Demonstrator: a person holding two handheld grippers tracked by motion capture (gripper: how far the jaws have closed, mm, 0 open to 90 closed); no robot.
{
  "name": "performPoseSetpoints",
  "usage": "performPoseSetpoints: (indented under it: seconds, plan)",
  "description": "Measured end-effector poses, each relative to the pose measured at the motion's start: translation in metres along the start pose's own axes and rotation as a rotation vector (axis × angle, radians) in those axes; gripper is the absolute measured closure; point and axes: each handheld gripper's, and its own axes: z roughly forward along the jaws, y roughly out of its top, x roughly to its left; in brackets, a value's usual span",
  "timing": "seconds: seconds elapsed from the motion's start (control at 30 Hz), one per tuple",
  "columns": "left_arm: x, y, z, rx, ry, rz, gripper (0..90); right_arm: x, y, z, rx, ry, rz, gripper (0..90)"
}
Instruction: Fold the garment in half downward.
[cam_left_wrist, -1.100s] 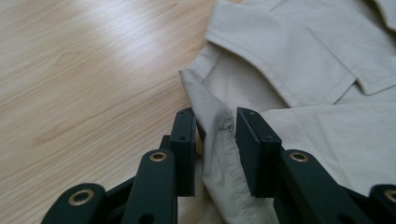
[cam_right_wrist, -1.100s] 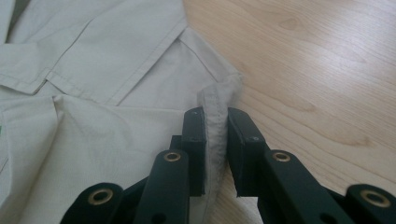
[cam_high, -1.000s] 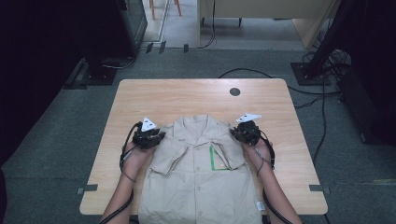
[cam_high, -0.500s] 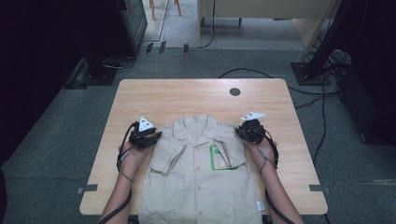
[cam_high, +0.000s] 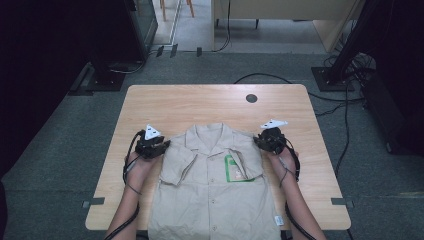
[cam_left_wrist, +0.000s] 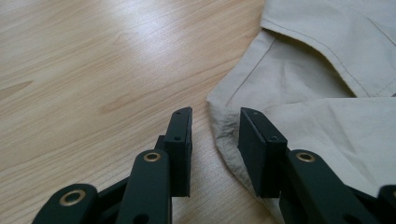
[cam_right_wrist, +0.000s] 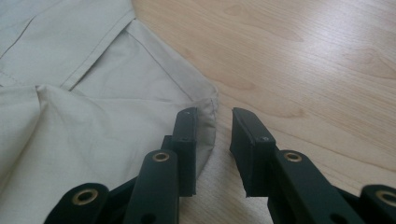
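A beige short-sleeved shirt (cam_high: 215, 200) lies face up on the wooden table (cam_high: 200, 105), collar away from me, both sleeves folded inward over the chest. A green tag (cam_high: 235, 169) sits on its chest pocket. My left gripper (cam_high: 162, 146) rests at the shirt's left shoulder fold. Its jaws stand apart in the left gripper view (cam_left_wrist: 215, 135), with the fabric's corner (cam_left_wrist: 224, 116) loose between them. My right gripper (cam_high: 261, 142) rests at the right shoulder fold. Its jaws (cam_right_wrist: 215, 135) have just been opening; the cloth edge (cam_right_wrist: 208, 112) lies by the left jaw, unpressed.
A dark round hole (cam_high: 251, 98) sits in the tabletop near the far edge. Bare wood stretches beyond the collar and on both sides of the shirt. Cables (cam_high: 345, 125) and dark equipment stands ring the table on the grey floor.
Both grippers have slid a little outward, from over the folded sleeves to the shirt's shoulder edges. The sleeves stay folded in on the chest.
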Motion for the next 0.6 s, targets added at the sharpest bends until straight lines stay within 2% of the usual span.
performPoseSetpoints:
  seconds: [0.13,0.2,0.37,0.5,0.6]
  plan:
    - [0.001,0.000,0.000,0.000,-0.010,-0.005,63.0,-0.002,0.000,-0.002,-0.005,-0.013,0.000,69.8]
    - [0.001,-0.001,-0.001,-0.018,-0.021,-0.001,62.4,-0.005,-0.001,-0.005,-0.017,-0.011,0.013,69.3]
    - [0.004,0.002,-0.004,-0.048,-0.038,-0.035,57.2,-0.010,-0.002,-0.010,-0.039,0.007,0.023,64.3]
    - [0.003,0.006,-0.007,-0.056,-0.051,-0.022,51.1,-0.012,-0.001,-0.014,-0.054,0.029,0.026,61.3]
    - [0.001,0.009,-0.009,-0.070,-0.063,-0.003,50.4,-0.013,0.000,-0.015,-0.056,0.045,0.016,57.7]
